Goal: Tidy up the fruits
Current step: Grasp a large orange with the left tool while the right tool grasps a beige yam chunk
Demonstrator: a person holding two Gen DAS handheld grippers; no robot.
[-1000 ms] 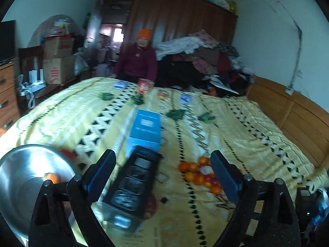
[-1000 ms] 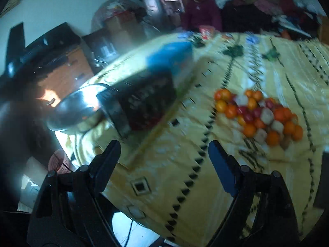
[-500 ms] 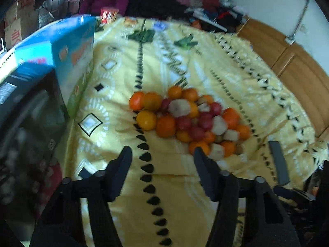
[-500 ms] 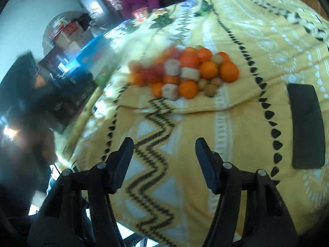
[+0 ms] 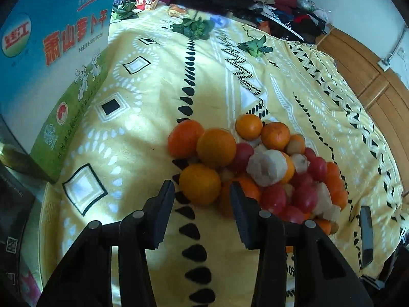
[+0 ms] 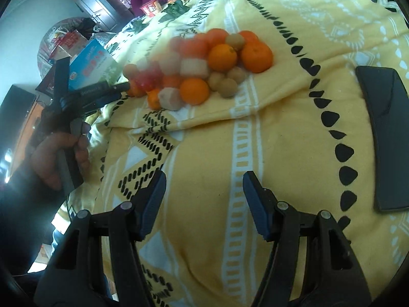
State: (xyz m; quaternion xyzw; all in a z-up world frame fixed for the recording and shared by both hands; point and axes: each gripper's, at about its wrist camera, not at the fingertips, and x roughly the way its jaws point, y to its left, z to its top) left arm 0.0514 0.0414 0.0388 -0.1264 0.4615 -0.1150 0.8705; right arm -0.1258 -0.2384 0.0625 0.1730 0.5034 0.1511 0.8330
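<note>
Yellow patterned bedspread covers the whole bed; everything sits on it. A blue and green printed carton stands upright at the left in the left wrist view, well apart from the fruit. A flat black phone-like slab lies at the right in the right wrist view, clear of the fruit.

Fruit pile: oranges, small red fruits, pale peeled chunks and small brown fruits heaped together in one cluster near the bed's near side.

Left gripper: jaws have just been closing and stand partly apart at the near edge of the pile. An orange lies just ahead of the gap between the tips; neither finger presses on it, as far as visible. Left hand grips the tool's handle.

Right gripper: jaws apart, nothing between them, over bare bedspread, well short of the pile.
</note>
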